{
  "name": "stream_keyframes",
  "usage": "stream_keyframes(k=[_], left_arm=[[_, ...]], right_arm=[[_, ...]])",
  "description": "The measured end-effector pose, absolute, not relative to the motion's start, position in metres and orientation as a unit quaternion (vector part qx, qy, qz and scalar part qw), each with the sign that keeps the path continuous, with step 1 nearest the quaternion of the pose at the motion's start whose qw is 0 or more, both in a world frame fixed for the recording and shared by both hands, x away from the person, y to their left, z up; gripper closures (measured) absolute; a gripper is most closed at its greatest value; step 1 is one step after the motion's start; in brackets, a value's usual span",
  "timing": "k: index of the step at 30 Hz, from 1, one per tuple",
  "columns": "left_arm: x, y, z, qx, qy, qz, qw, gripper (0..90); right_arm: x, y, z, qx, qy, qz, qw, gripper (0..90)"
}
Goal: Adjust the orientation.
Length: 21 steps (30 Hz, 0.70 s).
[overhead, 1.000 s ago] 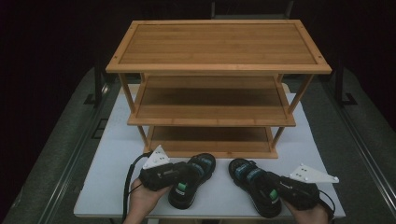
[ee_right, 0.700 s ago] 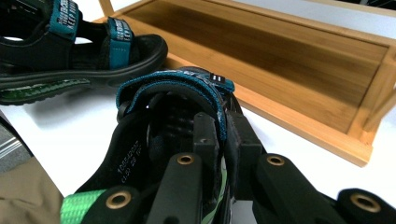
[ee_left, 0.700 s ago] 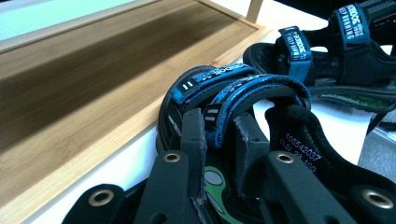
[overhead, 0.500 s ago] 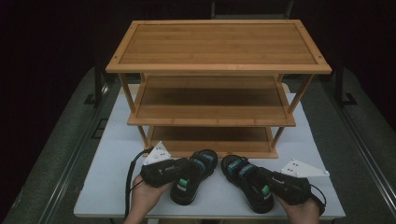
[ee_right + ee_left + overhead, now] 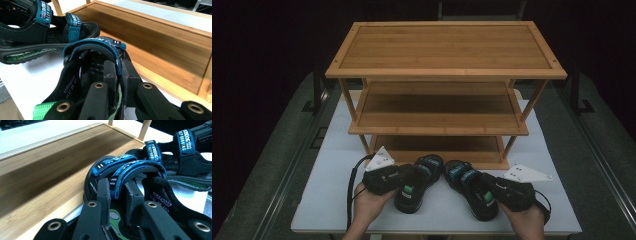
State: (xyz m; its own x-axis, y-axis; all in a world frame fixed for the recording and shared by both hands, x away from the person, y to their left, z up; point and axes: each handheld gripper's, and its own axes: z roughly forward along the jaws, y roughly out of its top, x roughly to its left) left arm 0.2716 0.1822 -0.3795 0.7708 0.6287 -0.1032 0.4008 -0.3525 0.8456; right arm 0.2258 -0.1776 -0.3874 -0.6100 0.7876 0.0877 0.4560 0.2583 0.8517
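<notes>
I am holding one black-and-blue sandal in each claw on the white bench (image 5: 332,200). The left claw (image 5: 117,195) is pinching the left sandal's (image 5: 417,182) strap; the right claw (image 5: 118,75) is pinching the right sandal's (image 5: 472,192) strap. Both sandals are pointing toes-first at the wooden rack's (image 5: 442,125) lowest shelf, just beyond them.

— Where do your sandals sit?
— Left sandal (image 5: 418,181) and right sandal (image 5: 471,187) lie side by side at lower centre on your table (image 5: 332,190), just below the rack (image 5: 447,75).
</notes>
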Motion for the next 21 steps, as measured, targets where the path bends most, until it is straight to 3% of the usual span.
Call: stream_keyframes(k=[21], left_arm=[[0.289, 0.174, -0.384, 0.804, 0.340, 0.148, 0.465, 76.6]], right_arm=[[0.253, -0.155, -0.385, 0.430, 0.753, 0.454, 0.204, 83.3]])
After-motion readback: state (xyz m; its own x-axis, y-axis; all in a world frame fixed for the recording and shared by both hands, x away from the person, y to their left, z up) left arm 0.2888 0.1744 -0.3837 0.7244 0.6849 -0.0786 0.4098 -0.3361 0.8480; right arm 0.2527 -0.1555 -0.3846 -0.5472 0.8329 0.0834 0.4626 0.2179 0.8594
